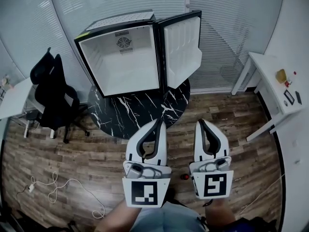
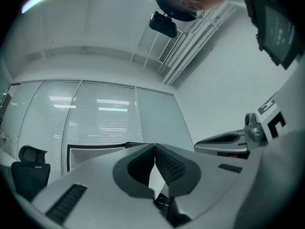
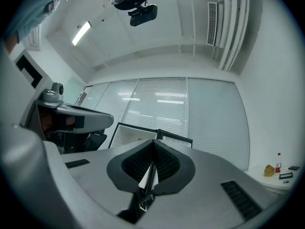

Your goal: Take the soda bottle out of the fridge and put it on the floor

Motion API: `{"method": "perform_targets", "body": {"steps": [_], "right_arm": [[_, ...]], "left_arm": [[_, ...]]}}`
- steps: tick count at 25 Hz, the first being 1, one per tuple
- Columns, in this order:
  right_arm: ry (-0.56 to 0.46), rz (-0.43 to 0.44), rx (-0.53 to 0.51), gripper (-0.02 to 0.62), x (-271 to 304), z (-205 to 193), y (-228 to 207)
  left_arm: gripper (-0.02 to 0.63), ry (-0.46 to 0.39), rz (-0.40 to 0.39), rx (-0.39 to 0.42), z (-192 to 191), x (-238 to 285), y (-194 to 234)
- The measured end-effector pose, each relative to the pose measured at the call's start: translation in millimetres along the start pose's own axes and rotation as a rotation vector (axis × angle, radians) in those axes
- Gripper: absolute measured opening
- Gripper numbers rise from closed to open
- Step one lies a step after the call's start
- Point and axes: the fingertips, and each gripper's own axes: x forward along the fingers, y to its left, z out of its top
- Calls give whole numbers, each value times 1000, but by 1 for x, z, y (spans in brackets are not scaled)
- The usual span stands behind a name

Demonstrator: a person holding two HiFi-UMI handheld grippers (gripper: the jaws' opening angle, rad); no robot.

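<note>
Facing the fridge (image 1: 116,30) at upper centre, your left gripper (image 1: 159,122) and right gripper (image 1: 199,123) are clenched and empty, the left nearer it. No bottle shows inside; the red dot (image 1: 185,176) low between them might be its cap.

You stand on a brown wood floor (image 1: 72,153). Far ahead of you is a glass wall with white blinds (image 1: 227,28) down over it. A black desk chair (image 1: 55,93) sits on the left, just beside a white desk (image 1: 12,100). A white table (image 1: 268,79) stands on the right, by the white wall (image 1: 297,23). A white cable (image 1: 53,177) lies loose on the floor, near and to the left. A long lamp (image 3: 82,32) shines on the ceiling.
</note>
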Motion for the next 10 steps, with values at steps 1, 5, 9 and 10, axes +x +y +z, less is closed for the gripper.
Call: {"method": "perform_targets", "body": {"steps": [1,5,9,10], "right_arm": [[4,1,3,11,0,-1,0],[17,7,9,12,1,-6,2],[8,9,10,12,4,-8,2],[-2,5,9,12,6,-7,1]], "left_arm": [[17,-1,0,2,0,0,0],[17,13,-12,33,-2,0,-1],[17,16,-8,23,-6,3,-1],[17,15,-7,22,-6,4,-1]]}}
